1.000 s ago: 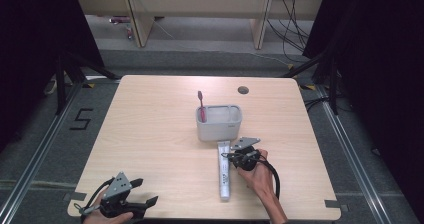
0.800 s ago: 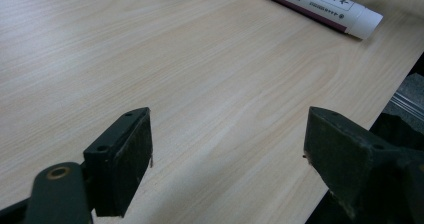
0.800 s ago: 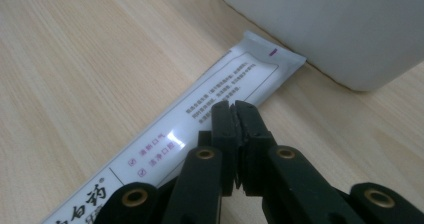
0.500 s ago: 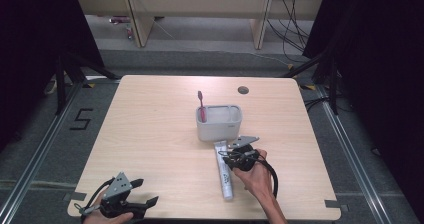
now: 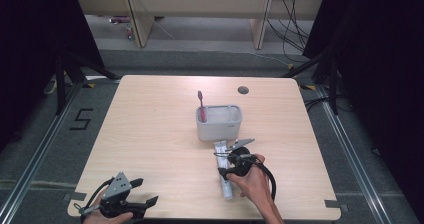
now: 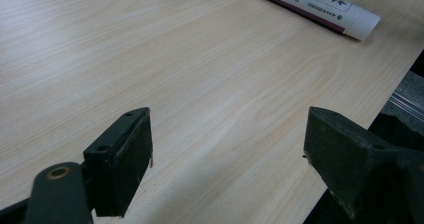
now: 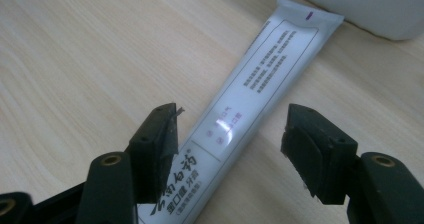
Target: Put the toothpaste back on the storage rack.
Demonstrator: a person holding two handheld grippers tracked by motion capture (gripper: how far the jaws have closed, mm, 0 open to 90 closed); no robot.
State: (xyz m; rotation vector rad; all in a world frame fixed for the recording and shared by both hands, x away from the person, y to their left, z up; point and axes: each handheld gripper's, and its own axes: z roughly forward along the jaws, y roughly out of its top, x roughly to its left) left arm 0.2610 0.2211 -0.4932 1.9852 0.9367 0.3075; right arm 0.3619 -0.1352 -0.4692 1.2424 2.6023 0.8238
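Toothpaste (image 7: 260, 89) lies flat on the worktop (image 5: 150, 134) between the right hand-held gripper (image 7: 227, 134)'s just-opened, empty jaws, so I'd drop lower and squeeze mid-tube.

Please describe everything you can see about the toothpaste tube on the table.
The toothpaste tube is white, plastic-looking, with dark printed text and a thin purple stripe along one side. It lies flat on the wooden table, its flat crimped end near the grey holder, whether touching I cannot tell, and its white cap end toward the person. The right gripper hangs over it, jaws just opened and apart on either side, not pressing it.
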